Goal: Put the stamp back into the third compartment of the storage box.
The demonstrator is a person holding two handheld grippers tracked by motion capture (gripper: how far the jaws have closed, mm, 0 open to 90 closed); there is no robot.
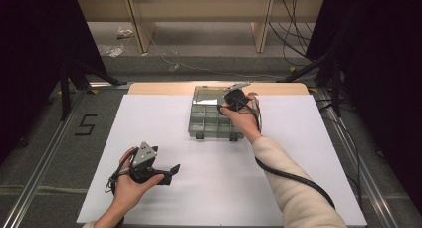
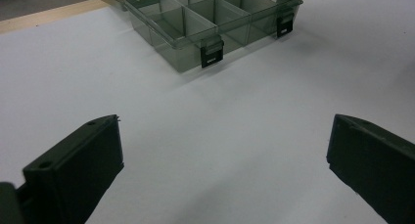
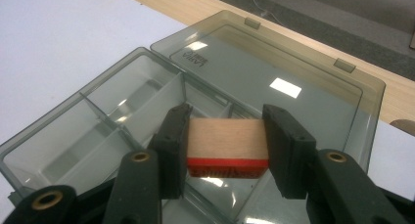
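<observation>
A clear grey compartment box (image 1: 211,119) lies open at the far middle of the white table, its lid (image 3: 274,82) folded flat behind it. My right gripper (image 3: 226,136) is shut on a small wooden block (image 3: 226,138) with a red lower face, held over the box's compartments (image 3: 122,116). In the high view that gripper (image 1: 234,99) hovers above the box's far right part. My left gripper (image 1: 169,172) rests near the front left of the table, open, with bare table between its jaws (image 2: 220,155). The box (image 2: 210,23) with its two black latches lies ahead of it.
The white sheet (image 1: 164,138) covers most of the table; a wooden strip (image 1: 164,88) shows at its far edge. Cables (image 1: 293,180) trail from both grippers. Black stands and floor clutter lie beyond the table.
</observation>
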